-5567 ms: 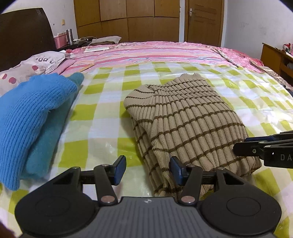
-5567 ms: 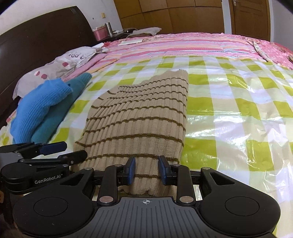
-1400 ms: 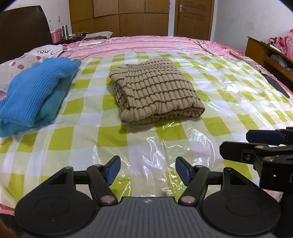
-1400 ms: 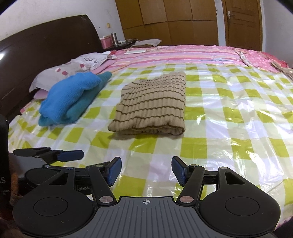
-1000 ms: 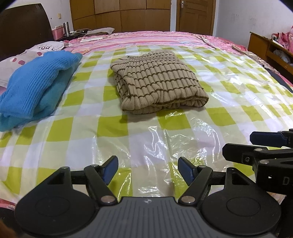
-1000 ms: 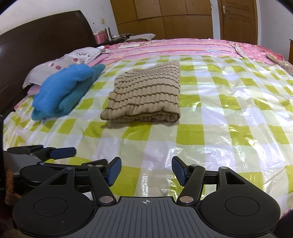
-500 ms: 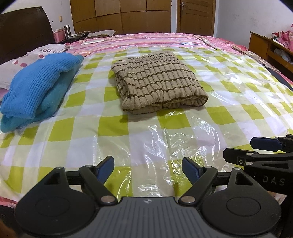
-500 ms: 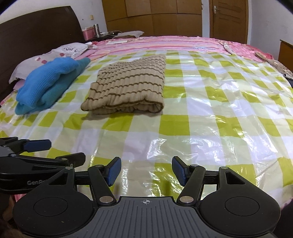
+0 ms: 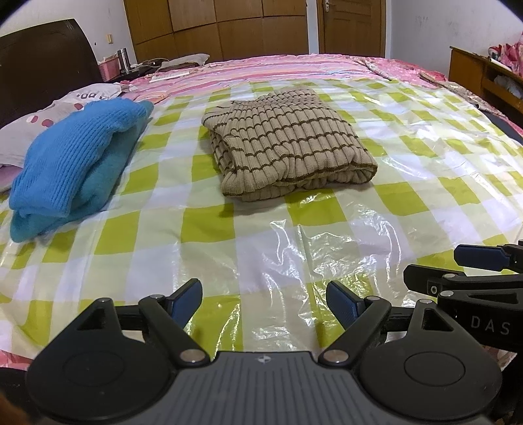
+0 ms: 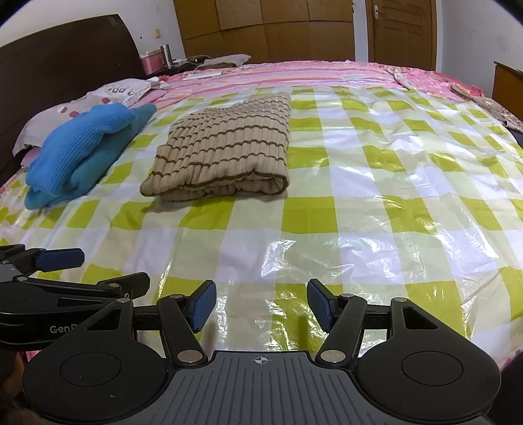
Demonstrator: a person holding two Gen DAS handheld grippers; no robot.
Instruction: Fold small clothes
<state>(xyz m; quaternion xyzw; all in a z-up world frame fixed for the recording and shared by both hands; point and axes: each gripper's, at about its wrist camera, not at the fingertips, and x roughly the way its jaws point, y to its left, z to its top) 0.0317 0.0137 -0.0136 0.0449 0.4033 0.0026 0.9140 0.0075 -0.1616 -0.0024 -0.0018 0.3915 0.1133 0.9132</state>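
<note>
Left fingers: my left gripper (image 9: 263,300) hangs low over the near edge of the bed, fingers spread wide and holding nothing.
Right fingers: my right gripper (image 10: 261,305) sits alongside it, fingers likewise apart and empty.
Task's thing: the striped beige sweater (image 9: 284,144) lies folded into a compact block on the green-checked plastic sheet (image 9: 261,235), well ahead of both grippers and touched by neither.
Second garment: a blue sweater (image 9: 75,160) lies folded to the left of the beige one, apart from it, its far end near a spotted pillow (image 9: 55,108).
Progress: judging by how both pieces lie, the folding looks finished or nearly so.
Risk, sheet: the plastic is slick and wrinkled close to me; if I reach in again and drag a finger across it, the sheet could slide and pull the folds loose.
Risk, layers: the beige block's near edge shows stacked layers, so a pinch there may catch only the top one and open it.
Risk, collision: my two grippers sit close together and could knock each other if swung.
In the way: nothing lies between my fingers and the sweaters.
Surroundings: dark headboard (image 10: 65,49) at left, wooden wardrobe (image 9: 228,29) and door (image 10: 402,32) beyond the bed.
</note>
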